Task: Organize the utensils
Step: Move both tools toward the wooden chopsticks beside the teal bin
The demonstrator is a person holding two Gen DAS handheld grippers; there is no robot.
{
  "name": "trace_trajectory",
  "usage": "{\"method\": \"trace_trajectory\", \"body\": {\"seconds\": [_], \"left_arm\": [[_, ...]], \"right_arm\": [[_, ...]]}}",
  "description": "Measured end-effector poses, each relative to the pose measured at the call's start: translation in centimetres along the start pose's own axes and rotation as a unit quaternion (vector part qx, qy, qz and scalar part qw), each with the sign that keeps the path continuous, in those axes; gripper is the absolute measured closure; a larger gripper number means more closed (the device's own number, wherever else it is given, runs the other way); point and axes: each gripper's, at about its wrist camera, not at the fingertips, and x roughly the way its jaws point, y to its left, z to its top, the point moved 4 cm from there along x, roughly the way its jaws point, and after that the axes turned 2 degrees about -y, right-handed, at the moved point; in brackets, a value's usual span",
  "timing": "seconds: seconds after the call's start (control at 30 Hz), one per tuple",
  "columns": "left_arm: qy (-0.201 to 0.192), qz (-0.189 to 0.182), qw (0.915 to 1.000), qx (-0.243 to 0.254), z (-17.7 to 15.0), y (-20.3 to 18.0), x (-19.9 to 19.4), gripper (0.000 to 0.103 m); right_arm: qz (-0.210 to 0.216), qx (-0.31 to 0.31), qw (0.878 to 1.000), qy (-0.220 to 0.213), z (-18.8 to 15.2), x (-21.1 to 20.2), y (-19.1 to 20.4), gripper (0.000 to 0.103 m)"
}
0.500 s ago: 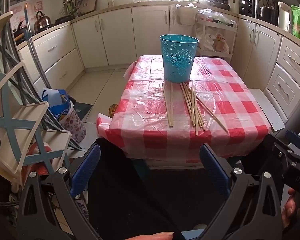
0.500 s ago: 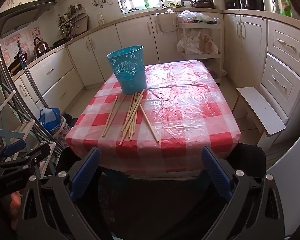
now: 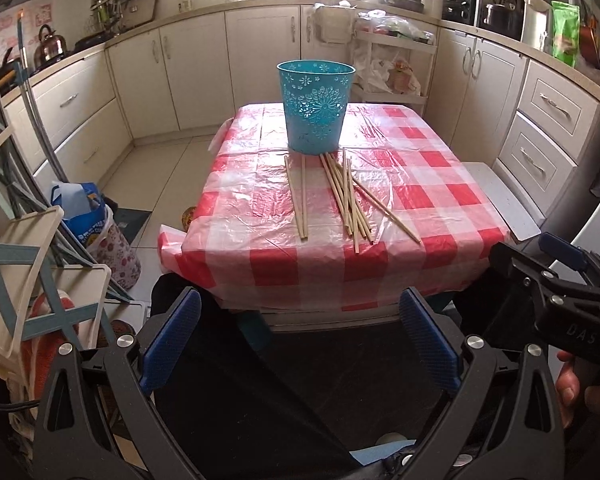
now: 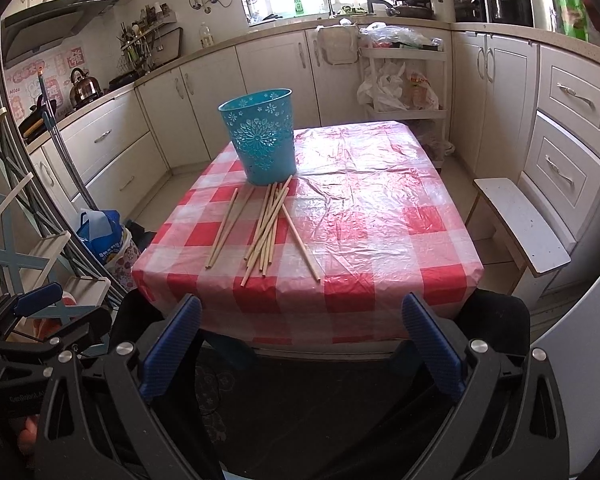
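Observation:
Several wooden chopsticks (image 3: 348,196) lie loose on the red-and-white checked tablecloth (image 3: 440,184), with a pair (image 3: 300,196) set apart to their left. A teal perforated bucket (image 3: 315,106) stands upright just behind them. The same chopsticks (image 4: 270,226) and bucket (image 4: 262,136) show in the right wrist view. My left gripper (image 3: 300,340) is open and empty, held below the table's near edge. My right gripper (image 4: 300,344) is also open and empty, to the right of the left one and equally short of the table.
A white bench (image 4: 520,224) stands right of the table. Folded chairs and a rack (image 3: 20,220) stand at left beside a blue bag (image 3: 88,216). Kitchen cabinets (image 3: 260,60) line the back and right walls. A shelf trolley (image 4: 404,80) stands behind the table.
Both grippers have moved slightly nearer the table and a bit left; the table looks a little larger. Nothing on the table moved.

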Motion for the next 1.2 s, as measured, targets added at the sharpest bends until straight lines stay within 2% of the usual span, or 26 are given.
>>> {"method": "trace_trajectory", "body": {"seconds": [0.3, 0.57, 0.73, 0.87, 1.2], "left_arm": [[0.020, -0.012, 0.9994, -0.026, 0.7, 1.2, 2.1, 0.008], [0.038, -0.001, 0.9985, -0.040, 1.5, 2.3, 4.8, 0.008], [0.041, 0.005, 0.9986, -0.035, 2.0, 2.4, 5.9, 0.008], [0.048, 0.007, 0.9984, -0.030, 2.0, 2.2, 6.6, 0.008], [0.058, 0.011, 0.9977, -0.034, 2.0, 2.5, 7.7, 0.008]], "right_arm": [[-0.003, 0.003, 1.000, 0.013, 0.1, 1.4, -0.3, 0.007], [0.000, 0.008, 0.999, 0.031, 0.1, 3.9, -0.6, 0.007], [0.004, 0.005, 0.999, 0.033, 0.3, 5.1, -0.5, 0.007], [0.011, 0.016, 0.998, 0.056, 0.1, 5.9, -0.4, 0.007], [0.015, 0.012, 0.998, 0.064, 0.1, 7.1, -0.1, 0.007]]}}
